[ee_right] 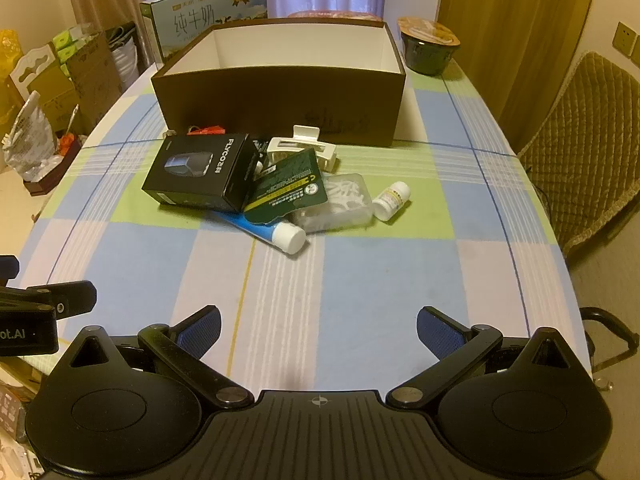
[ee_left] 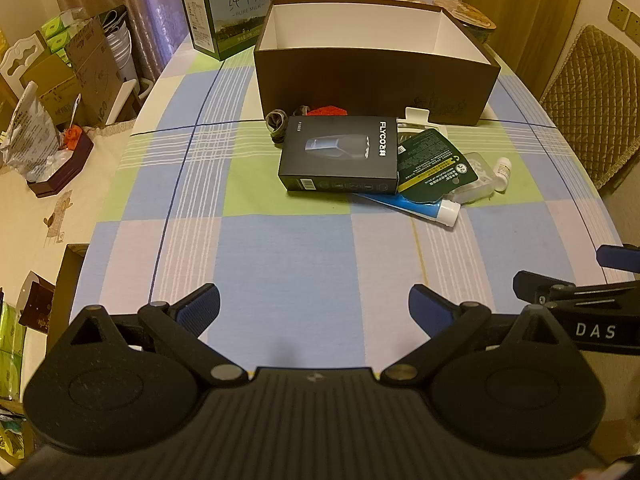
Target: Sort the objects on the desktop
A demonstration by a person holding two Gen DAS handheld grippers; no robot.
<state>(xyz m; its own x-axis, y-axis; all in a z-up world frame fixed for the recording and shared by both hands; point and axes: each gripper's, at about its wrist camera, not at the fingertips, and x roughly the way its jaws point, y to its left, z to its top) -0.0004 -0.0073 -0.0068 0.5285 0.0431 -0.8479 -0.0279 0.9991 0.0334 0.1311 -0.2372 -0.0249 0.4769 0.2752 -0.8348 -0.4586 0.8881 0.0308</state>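
Observation:
A pile of small objects lies mid-table in front of an open brown box [ee_left: 376, 80] [ee_right: 280, 100] with a white inside. The pile holds a black shaver carton [ee_left: 340, 154] [ee_right: 200, 172], a dark green card packet [ee_left: 436, 164] [ee_right: 288, 186], a blue toothpaste tube [ee_left: 424, 206] [ee_right: 272, 230], a clear case of white picks [ee_right: 340, 202], a small white bottle [ee_left: 503, 174] [ee_right: 392, 200] and a white hair clip [ee_right: 300, 146]. My left gripper [ee_left: 314, 308] hangs open over the near cloth, nothing between its fingers. My right gripper [ee_right: 318, 328] is likewise open and holds nothing.
A checked cloth [ee_left: 280, 252] covers the table. A milk carton box [ee_left: 236, 4] and a noodle bowl [ee_right: 428, 46] stand behind the brown box. A padded chair [ee_right: 580, 140] stands at the right; cartons and bags crowd the left side [ee_left: 60, 80].

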